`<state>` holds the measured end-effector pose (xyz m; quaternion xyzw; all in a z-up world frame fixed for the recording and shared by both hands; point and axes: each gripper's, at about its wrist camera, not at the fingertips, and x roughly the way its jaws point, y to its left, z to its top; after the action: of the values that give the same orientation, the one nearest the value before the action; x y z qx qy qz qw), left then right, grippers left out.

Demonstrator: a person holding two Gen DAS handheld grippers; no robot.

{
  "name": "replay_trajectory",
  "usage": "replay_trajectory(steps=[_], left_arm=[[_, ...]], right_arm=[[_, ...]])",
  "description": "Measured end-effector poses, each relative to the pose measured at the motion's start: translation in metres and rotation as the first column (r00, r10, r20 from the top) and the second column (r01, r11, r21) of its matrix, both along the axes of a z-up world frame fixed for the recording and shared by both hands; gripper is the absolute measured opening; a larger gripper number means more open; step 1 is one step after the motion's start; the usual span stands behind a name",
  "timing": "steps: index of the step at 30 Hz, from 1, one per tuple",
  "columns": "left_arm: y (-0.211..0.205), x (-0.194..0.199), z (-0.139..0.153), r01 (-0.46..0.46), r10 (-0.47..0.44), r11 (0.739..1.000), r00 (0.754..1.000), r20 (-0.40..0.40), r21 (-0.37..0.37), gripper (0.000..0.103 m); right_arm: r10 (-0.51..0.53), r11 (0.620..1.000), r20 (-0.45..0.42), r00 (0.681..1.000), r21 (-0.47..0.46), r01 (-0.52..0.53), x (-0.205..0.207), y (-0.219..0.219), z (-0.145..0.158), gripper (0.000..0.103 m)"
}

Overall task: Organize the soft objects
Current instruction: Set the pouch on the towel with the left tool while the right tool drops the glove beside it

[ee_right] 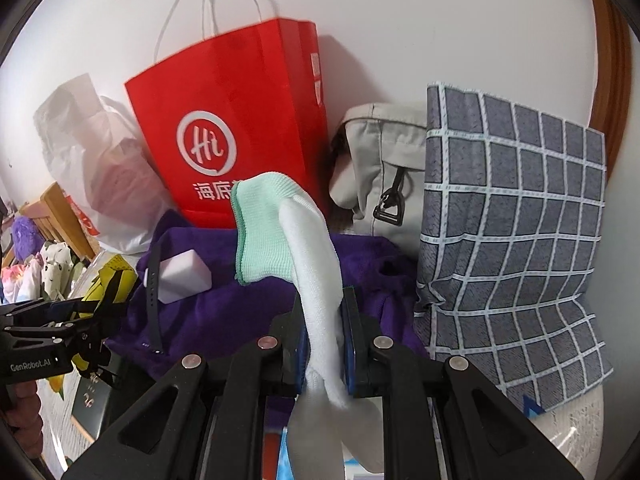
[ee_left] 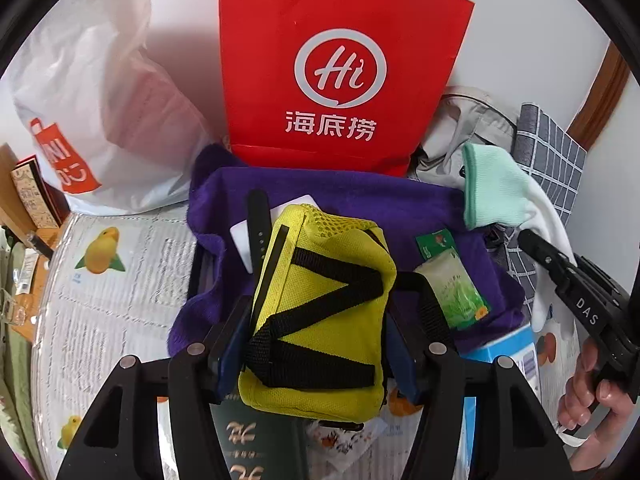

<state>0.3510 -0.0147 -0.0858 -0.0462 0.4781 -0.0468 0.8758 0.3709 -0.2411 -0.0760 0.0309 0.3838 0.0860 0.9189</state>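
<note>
My left gripper (ee_left: 316, 344) is shut on a yellow mesh pouch (ee_left: 320, 312) with black straps, held above a purple towel (ee_left: 360, 196). The same pouch (ee_right: 114, 280) and gripper appear at the left edge of the right wrist view. My right gripper (ee_right: 324, 344) is shut on a white glove (ee_right: 316, 260) with a mint green cuff (ee_right: 264, 228); the cuff sticks up past the fingertips. In the left wrist view that glove (ee_left: 496, 196) hangs at the right, over the towel's edge. The purple towel (ee_right: 248, 304) spreads below both grippers.
A red paper bag (ee_left: 340, 68) stands against the wall behind the towel, a white plastic bag (ee_left: 92, 120) to its left. A grey pouch (ee_right: 384, 168) and checked cushion (ee_right: 516, 240) sit at the right. A black strap (ee_left: 258, 224), white block (ee_right: 184, 276) and green packet (ee_left: 456, 288) lie on the towel.
</note>
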Motion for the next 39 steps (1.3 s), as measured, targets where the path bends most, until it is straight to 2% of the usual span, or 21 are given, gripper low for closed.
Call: replay_trajectory(steps=[7, 15, 22, 31, 33, 39], left_arm=[[-0.005, 0.02, -0.013, 0.008, -0.008, 1.0, 1.0, -0.03, -0.009, 0.059], [-0.012, 0.035, -0.024, 0.033, -0.033, 0.999, 0.998, -0.05, 0.0, 0.059], [-0.009, 0.045, -0.034, 0.038, -0.037, 0.999, 0.997, -0.07, 0.005, 0.059], [-0.009, 0.055, -0.048, 0.042, -0.043, 0.999, 0.994, -0.102, -0.017, 0.061], [-0.011, 0.055, -0.05, 0.044, -0.046, 0.999, 0.994, -0.104, -0.02, 0.062], [-0.012, 0.058, -0.055, 0.038, -0.043, 0.998, 0.994, -0.1, -0.052, 0.063]], right_arm=[[0.015, 0.998, -0.042, 0.999, 0.063, -0.012, 0.024, 0.0, -0.018, 0.015], [0.048, 0.999, -0.07, 0.996, 0.029, -0.046, 0.043, 0.006, -0.033, 0.015], [0.083, 0.995, -0.111, 0.99, 0.066, -0.076, 0.053, 0.013, -0.05, 0.016], [0.064, 0.997, -0.139, 0.988, 0.041, -0.059, 0.059, 0.014, -0.063, 0.02], [0.064, 0.998, -0.129, 0.99, 0.027, -0.061, 0.057, 0.015, -0.061, 0.024], [0.067, 0.998, -0.092, 0.993, 0.011, -0.066, 0.05, 0.016, -0.053, 0.048]])
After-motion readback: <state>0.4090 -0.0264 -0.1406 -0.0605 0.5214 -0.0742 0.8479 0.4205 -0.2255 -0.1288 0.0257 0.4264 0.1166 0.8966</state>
